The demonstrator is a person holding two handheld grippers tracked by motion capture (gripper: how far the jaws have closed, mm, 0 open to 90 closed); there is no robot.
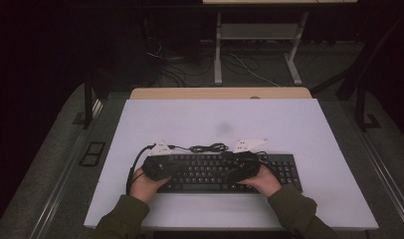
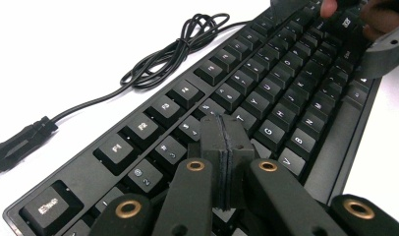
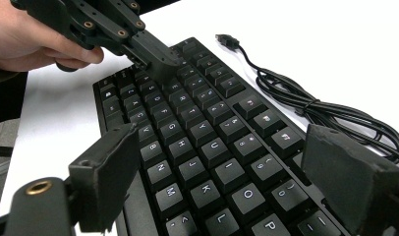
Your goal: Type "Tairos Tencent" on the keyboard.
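1. My left gripper (image 2: pixel 227 129) has its jaws pressed flat together, nothing between them, pointing down and forward.
2. My left hand (image 1: pixel 143 185) grips it from behind, forearm coming in low at the left.
3. My right gripper (image 3: pixel 227 162) has its jaws spread wide, with nothing held between them.
4. My right hand (image 1: pixel 263 181) holds it at the right, sleeve to the wrist.

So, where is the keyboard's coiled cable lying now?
In the high view, the coiled cable lies on the white table, just behind the keyboard, between the two grippers' grey plates.
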